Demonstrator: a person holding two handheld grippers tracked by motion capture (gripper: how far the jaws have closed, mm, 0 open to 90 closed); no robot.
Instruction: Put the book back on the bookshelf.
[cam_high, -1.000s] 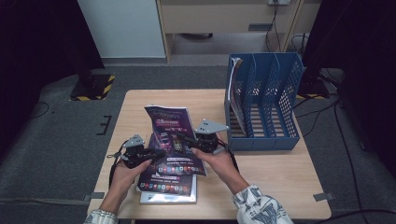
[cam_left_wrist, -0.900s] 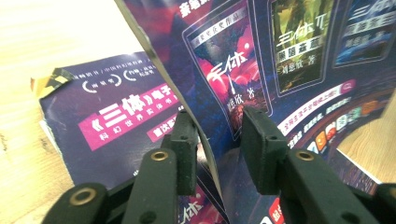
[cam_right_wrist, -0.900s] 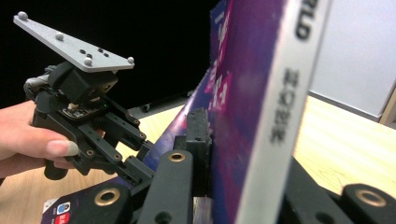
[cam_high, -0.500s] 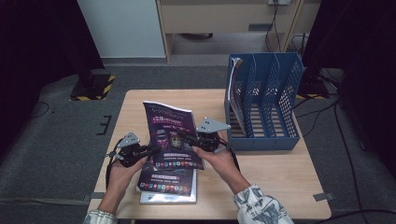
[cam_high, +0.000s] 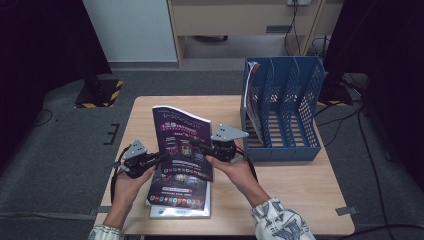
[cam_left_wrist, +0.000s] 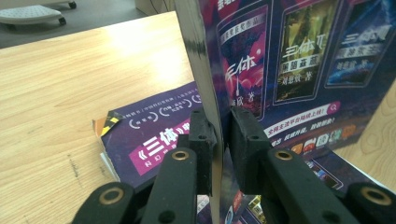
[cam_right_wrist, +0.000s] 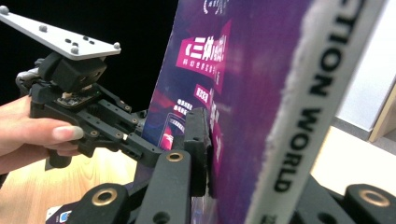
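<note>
— How's the light from above?

— Dim. My table (cam_high: 300, 175) is evenly lit from overhead, the room around it falls nearly black, and that picture is soft and grainy.

— And along your left gripper (cam_left_wrist: 223, 135)?

— Brighter. Glare whitens the wood at the top and streaks the magazine (cam_left_wrist: 299, 70) along its glossy edge; my jaws blur near the bottom.

— Your right gripper (cam_right_wrist: 224, 154)?

— Black backdrop, the spine lettering close and out of focus.
</note>
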